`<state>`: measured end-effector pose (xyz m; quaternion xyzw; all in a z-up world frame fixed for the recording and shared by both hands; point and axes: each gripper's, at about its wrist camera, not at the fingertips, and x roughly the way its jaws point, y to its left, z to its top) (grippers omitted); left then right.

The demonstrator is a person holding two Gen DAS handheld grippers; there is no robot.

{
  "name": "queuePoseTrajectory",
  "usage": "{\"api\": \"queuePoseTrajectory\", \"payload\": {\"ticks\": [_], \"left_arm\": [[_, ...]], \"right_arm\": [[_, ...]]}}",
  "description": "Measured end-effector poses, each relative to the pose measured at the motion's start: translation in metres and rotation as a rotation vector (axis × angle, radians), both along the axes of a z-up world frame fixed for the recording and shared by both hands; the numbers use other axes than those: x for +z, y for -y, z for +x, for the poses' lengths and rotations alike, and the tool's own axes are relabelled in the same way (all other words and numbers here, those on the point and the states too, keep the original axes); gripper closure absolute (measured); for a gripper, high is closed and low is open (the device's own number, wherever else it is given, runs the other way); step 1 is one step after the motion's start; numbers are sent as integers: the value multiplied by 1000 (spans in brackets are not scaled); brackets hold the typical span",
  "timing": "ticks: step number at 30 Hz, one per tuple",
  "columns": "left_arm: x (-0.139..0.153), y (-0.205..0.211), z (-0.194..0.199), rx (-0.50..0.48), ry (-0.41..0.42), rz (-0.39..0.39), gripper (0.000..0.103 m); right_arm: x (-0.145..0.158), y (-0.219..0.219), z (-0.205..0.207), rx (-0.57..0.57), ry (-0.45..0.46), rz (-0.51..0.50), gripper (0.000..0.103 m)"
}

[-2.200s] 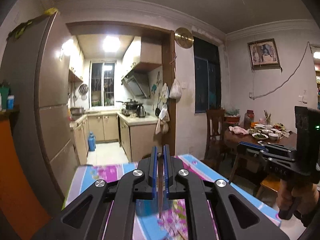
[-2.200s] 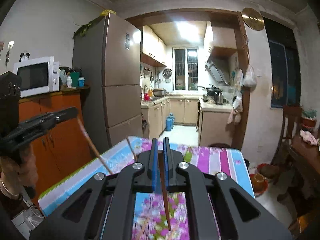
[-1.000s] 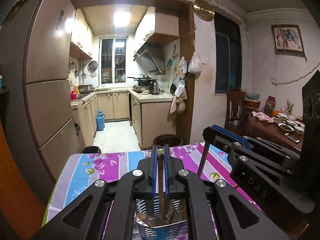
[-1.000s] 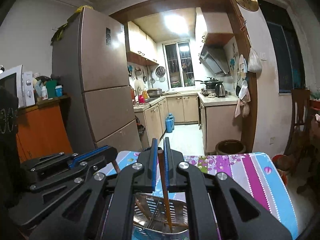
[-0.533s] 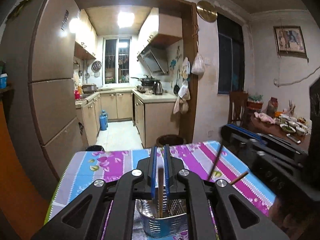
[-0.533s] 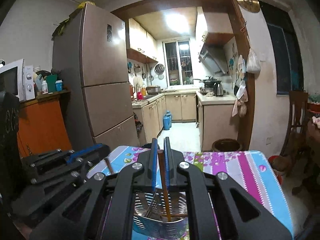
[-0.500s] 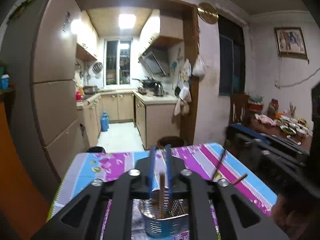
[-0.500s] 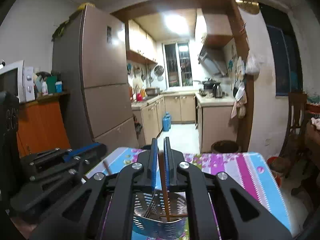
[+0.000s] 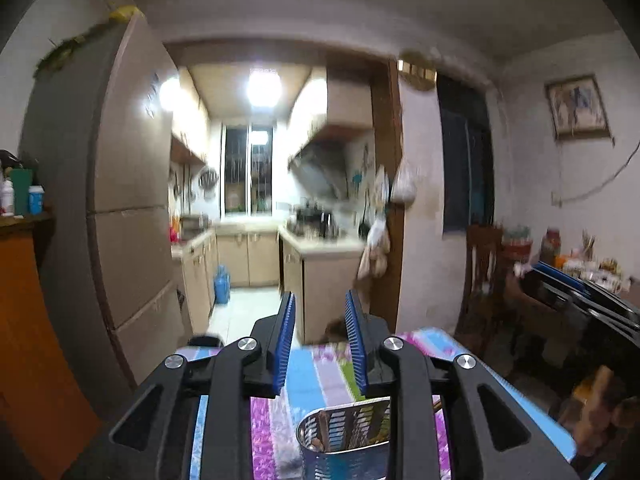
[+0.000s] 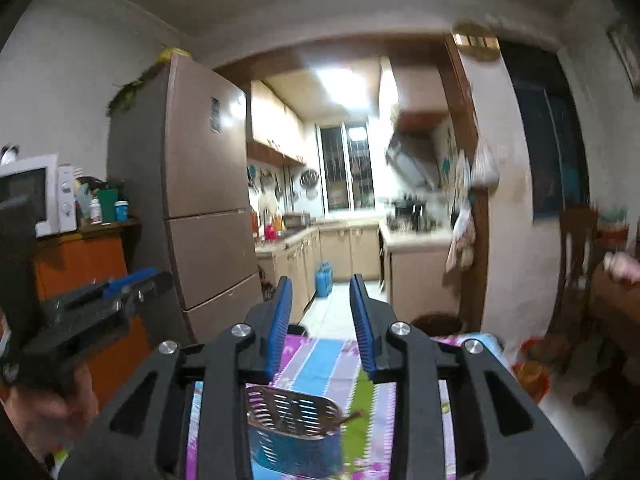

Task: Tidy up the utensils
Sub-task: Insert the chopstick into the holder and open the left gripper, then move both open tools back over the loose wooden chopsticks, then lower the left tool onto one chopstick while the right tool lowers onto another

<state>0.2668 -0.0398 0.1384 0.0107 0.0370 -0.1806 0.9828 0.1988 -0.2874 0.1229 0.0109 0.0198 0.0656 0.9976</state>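
Both grippers had pulled back and up from the metal utensil holder [image 9: 347,428], their jaws having just been opening; the chopsticks once pinched there now stood inside it. Left gripper [image 9: 320,344] and right gripper [image 10: 322,326] gaped, blue pads bare. No writing was legible through the blur. Below and ahead of the fingers, the slotted holder sat on the floral tablecloth [image 10: 320,364], one brown chopstick [image 10: 350,417] seemingly poking past its rim.

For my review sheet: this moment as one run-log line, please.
left gripper: just opened, empty | right gripper: just opened, empty | chopsticks: in metal holder | holder on floral cloth
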Motion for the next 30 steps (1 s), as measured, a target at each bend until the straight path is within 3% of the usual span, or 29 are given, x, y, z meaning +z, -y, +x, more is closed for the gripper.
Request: {"api": "queuePoseTrajectory", "payload": {"ticks": [2, 4, 5, 7, 8, 9, 12, 15, 20, 23, 28, 30], "left_arm": [[6, -15, -36, 14, 70, -14, 76], [7, -31, -76, 10, 130, 4, 72], [6, -37, -94, 19, 157, 21, 66], [0, -53, -134, 58, 200, 65, 55], [-4, -60, -149, 67, 204, 81, 45], [-9, -67, -163, 75, 206, 95, 33], [-25, -90, -208, 111, 203, 127, 15], [-48, -108, -243, 106, 152, 142, 5], [-106, -118, -284, 6, -21, 200, 5], [-145, -113, -300, -45, -129, 204, 5], [-191, -98, -300, -48, -251, 258, 5], [-206, -90, -298, -65, -297, 284, 5]], "right_arm": [[4, 6, -38, -27, 43, -49, 70], [8, 18, -91, -42, 106, -68, 46], [7, 24, -118, -69, 140, -80, 39], [1, 33, -168, -158, 200, -120, 10], [-2, 36, -184, -182, 218, -132, 5], [-9, 40, -210, -220, 238, -150, 5], [-23, 52, -250, -283, 222, -152, 5], [-42, 62, -281, -314, 138, -127, 5], [-73, 63, -298, -299, 11, -34, 5], [-101, 52, -293, -288, -86, -33, 5], [-156, 22, -270, -222, -298, -17, 5], [-173, 11, -266, -198, -342, -7, 5]]}}
